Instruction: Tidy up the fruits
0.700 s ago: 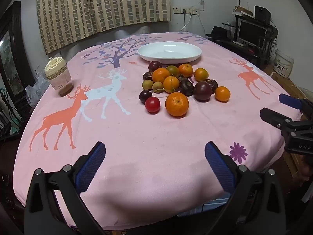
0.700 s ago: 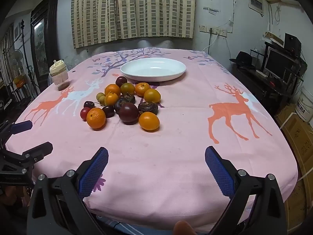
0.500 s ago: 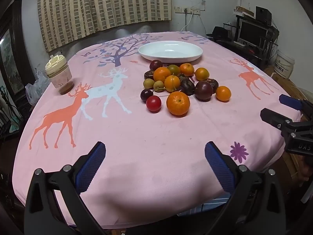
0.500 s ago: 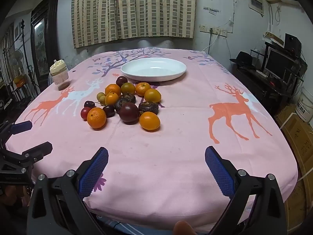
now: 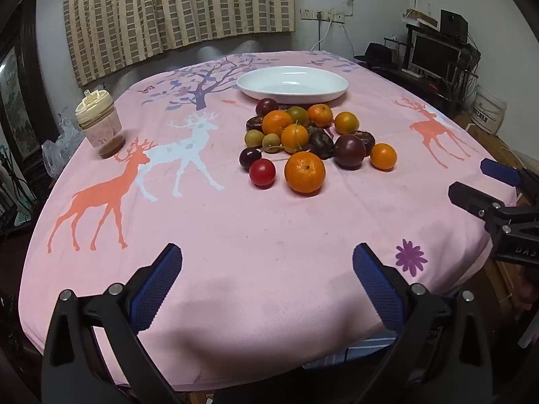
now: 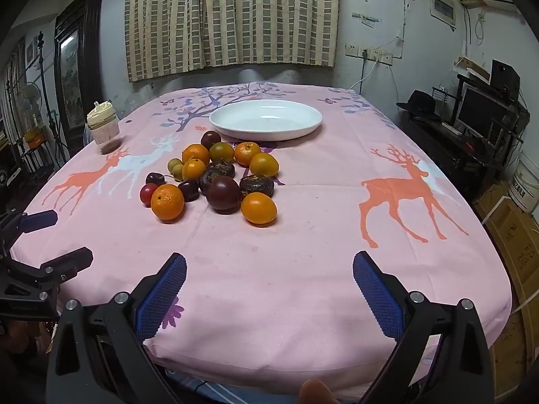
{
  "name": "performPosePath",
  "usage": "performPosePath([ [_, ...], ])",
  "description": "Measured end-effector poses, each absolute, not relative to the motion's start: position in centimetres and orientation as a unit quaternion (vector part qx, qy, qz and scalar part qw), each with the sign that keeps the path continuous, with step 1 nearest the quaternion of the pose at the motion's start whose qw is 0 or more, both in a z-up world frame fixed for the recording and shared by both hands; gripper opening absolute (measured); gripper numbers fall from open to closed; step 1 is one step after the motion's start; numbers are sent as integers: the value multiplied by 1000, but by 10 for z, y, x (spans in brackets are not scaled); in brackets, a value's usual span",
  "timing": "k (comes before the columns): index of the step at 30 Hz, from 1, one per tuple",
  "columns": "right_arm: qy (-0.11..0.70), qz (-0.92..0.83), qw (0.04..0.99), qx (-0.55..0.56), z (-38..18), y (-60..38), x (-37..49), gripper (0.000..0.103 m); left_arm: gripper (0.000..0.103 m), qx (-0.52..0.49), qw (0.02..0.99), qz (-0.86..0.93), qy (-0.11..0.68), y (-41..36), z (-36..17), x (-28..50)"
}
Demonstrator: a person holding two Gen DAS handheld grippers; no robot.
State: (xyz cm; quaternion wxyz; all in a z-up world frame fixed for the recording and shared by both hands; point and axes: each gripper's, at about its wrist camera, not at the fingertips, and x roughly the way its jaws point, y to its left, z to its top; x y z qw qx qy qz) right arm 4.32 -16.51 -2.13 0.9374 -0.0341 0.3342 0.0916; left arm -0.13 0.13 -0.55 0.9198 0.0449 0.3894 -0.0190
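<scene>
Start of sorting: mixed fruit pile (image 5: 305,141) heaped mid-table just before empty white plate (image 5: 292,85). Left gripper (image 5: 267,277) and right gripper (image 6: 269,281) poised at table edge, fingers spread wide, nothing held. Next, probably: reaching for nearest orange (image 5: 305,172).

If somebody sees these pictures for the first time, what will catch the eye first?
First the heap of fruit in the middle of the pink deer-print tablecloth: oranges, dark plums and a small red one. Just behind it stands an empty white plate. At the bottom edge, the open blue-padded left tongs hold nothing.
</scene>
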Motion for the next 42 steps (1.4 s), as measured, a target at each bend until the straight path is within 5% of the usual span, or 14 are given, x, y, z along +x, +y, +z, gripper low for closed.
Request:
performPosePath([
  [42,335,93,937,-39,-23,-163,44,99,99,40,916,-16,400,5,-11,-3],
])
